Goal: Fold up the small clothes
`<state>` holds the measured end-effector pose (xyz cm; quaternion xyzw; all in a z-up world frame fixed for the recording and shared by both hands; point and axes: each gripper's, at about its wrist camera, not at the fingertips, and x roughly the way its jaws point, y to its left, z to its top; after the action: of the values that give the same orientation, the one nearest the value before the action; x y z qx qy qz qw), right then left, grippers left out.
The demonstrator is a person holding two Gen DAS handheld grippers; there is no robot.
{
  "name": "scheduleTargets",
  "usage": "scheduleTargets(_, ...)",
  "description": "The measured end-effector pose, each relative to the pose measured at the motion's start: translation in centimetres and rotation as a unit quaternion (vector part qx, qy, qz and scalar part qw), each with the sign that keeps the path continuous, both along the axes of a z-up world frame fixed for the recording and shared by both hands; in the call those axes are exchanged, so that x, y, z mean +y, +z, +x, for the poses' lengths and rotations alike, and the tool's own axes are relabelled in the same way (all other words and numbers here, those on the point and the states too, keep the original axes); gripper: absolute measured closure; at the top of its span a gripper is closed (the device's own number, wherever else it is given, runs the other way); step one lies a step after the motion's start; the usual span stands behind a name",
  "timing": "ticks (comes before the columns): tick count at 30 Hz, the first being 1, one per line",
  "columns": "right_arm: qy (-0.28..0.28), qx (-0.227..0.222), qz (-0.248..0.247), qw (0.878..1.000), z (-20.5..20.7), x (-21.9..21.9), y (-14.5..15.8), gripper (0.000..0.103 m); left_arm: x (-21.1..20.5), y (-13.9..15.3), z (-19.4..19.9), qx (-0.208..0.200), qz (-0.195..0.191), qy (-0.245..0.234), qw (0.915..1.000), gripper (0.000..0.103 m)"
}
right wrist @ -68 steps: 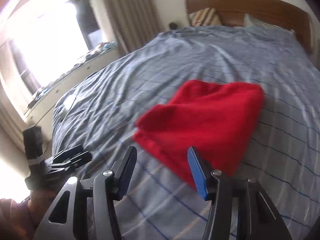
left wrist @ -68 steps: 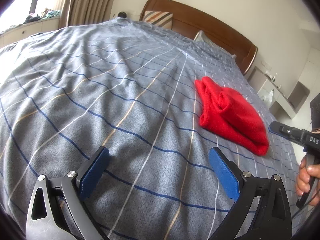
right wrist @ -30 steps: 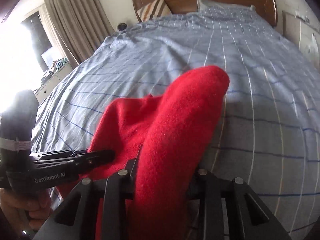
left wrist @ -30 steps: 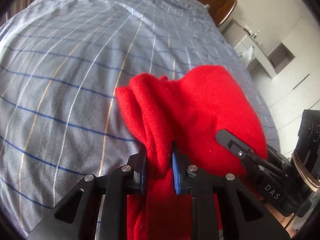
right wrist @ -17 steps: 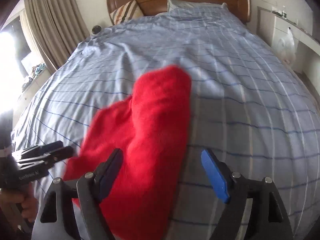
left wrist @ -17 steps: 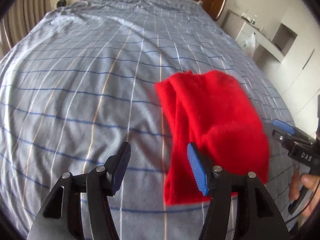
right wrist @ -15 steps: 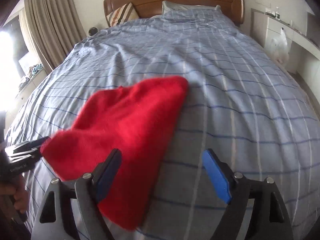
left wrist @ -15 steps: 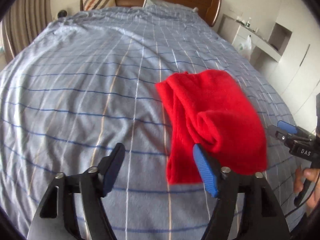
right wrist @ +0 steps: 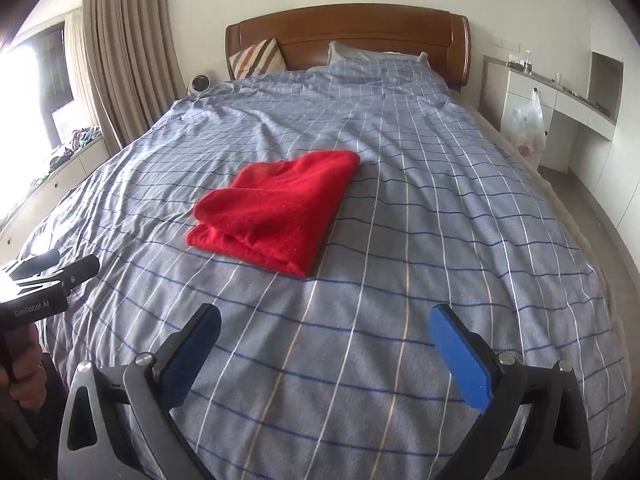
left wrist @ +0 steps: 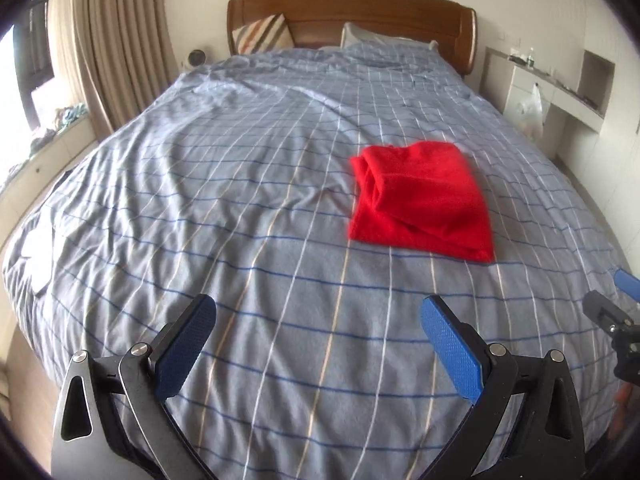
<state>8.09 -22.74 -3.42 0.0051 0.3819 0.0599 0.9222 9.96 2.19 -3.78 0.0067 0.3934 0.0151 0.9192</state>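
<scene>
A folded red garment [left wrist: 420, 200] lies flat on the blue checked bedspread [left wrist: 240, 184], right of the bed's middle; it also shows in the right wrist view [right wrist: 280, 208]. My left gripper [left wrist: 316, 340] is open and empty, held well back from the garment near the bed's foot. My right gripper [right wrist: 326, 344] is open and empty too, also back near the foot. Each gripper shows at the edge of the other's view: the right one [left wrist: 616, 312], the left one [right wrist: 52, 268].
A wooden headboard [left wrist: 352, 12] with a striped pillow [left wrist: 264, 34] stands at the far end. Curtains [left wrist: 116, 40] and a window ledge are on the left. A white shelf unit [right wrist: 560, 112] with a hanging plastic bag [right wrist: 528, 124] stands on the right.
Both grippers were shut on the red garment, then opened and let it drop folded on the bed. Both have since pulled back toward the foot of the bed.
</scene>
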Motion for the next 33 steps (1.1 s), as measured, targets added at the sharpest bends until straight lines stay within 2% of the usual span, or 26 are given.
scheduleTargets(3, 0.006, 0.004, -0.009, 1.000, -1.7, 1.1, 0.6, 0.001, -0.8, 0.7, -2.0, 0.003, 0.025, 0.000, 0.9997, 0.001)
scheduleTargets(12, 0.000, 0.001, -0.021, 1.000, -4.6, 3.2, 2.5, 0.001, -1.4, 2.6, -4.6, -0.019, 0.054, -0.003, 0.9984, 0.000)
scheduleTargets(16, -0.006, 0.001, -0.020, 1.000, -5.3, 3.5, 3.4, 0.001, -1.0, 2.6, -4.8, -0.013, 0.049, 0.006, 0.9987, 0.001)
scheduleTargets(21, -0.016, -0.012, -0.043, 0.999, -6.0, 4.1, 4.1, 0.001, -0.9, 2.9, -5.5, -0.007, 0.040, 0.006, 0.9991, 0.000)
scheduleTargets(33, -0.023, -0.013, -0.034, 0.999, -6.7, 4.1, 5.1, 0.001, -2.0, 4.3, -6.4, -0.020, 0.045, -0.006, 0.9987, 0.000)
